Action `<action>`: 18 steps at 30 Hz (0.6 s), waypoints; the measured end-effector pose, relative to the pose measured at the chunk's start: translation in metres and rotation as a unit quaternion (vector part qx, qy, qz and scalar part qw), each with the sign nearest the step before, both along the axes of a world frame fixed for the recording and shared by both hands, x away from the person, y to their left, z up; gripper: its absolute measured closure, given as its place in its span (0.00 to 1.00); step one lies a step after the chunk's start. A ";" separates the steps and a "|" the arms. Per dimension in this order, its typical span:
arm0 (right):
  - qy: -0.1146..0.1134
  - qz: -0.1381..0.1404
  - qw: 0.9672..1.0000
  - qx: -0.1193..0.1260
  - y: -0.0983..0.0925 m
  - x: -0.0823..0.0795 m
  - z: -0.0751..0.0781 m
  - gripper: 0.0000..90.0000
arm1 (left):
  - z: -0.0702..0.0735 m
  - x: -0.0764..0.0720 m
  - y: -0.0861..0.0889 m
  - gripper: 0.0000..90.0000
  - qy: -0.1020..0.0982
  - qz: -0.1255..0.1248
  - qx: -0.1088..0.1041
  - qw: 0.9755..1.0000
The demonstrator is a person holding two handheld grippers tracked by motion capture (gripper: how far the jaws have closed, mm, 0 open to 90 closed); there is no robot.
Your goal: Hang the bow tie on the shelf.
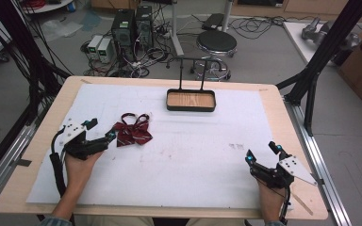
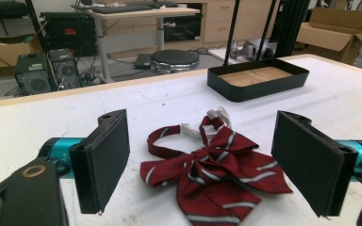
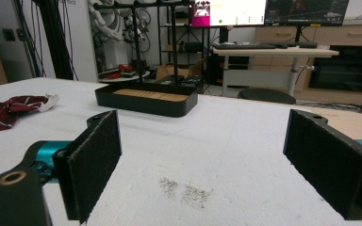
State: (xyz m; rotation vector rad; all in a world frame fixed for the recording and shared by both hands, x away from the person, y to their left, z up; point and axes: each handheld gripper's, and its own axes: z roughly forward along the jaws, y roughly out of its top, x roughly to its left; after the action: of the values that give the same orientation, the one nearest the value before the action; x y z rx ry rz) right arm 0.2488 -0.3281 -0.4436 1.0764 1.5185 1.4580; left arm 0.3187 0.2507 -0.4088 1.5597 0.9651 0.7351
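Note:
A dark red bow tie [image 1: 133,130] with pale stripes and a white neck strap lies flat on the white sheet at the left of the table. My left gripper [image 1: 102,130] stands open just left of it, fingertips near its left edge. In the left gripper view the bow tie [image 2: 217,165] lies between and just beyond the open gripper [image 2: 202,141], and I cannot tell whether a pad touches it. My right gripper [image 1: 261,151] is open near the front right with nothing in it. The right gripper view has its gripper [image 3: 202,141] wide apart over bare sheet, the bow tie [image 3: 4,110] far left.
A black tray [image 1: 191,108] with a wooden floor and a tall handle stands at the back middle of the table; I also see the tray [image 2: 257,89] and the tray [image 3: 146,107] from the grippers. Beyond the table are a stool [image 1: 216,43] and computer towers [image 1: 132,26].

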 end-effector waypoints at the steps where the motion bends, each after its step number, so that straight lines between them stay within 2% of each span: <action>1: 0.000 0.000 1.000 0.000 0.000 0.000 0.000 0.12 | -0.001 0.004 0.000 0.23 0.002 -0.001 0.001 1.000; 3: 0.001 0.001 1.000 0.000 0.000 0.000 0.000 0.12 | -0.003 0.011 -0.002 0.24 0.009 -0.005 -0.001 1.000; 8: 0.000 0.001 1.000 0.000 0.000 0.000 0.000 0.12 | -0.007 0.028 -0.007 0.27 0.021 -0.020 0.011 1.000; 12: 0.000 0.000 1.000 0.000 0.000 0.000 0.000 0.12 | -0.008 0.039 -0.010 0.27 0.023 -0.030 0.008 0.999; 18: 0.000 0.002 1.000 -0.001 0.000 0.000 0.000 0.12 | -0.018 0.062 -0.023 0.29 0.051 -0.055 0.023 0.997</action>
State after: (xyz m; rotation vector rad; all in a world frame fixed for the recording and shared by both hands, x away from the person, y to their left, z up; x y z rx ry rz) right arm 0.2491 -0.3284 -0.4437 1.0723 1.5217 1.4595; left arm 0.3806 0.2282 -0.4264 1.6890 0.9338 0.6091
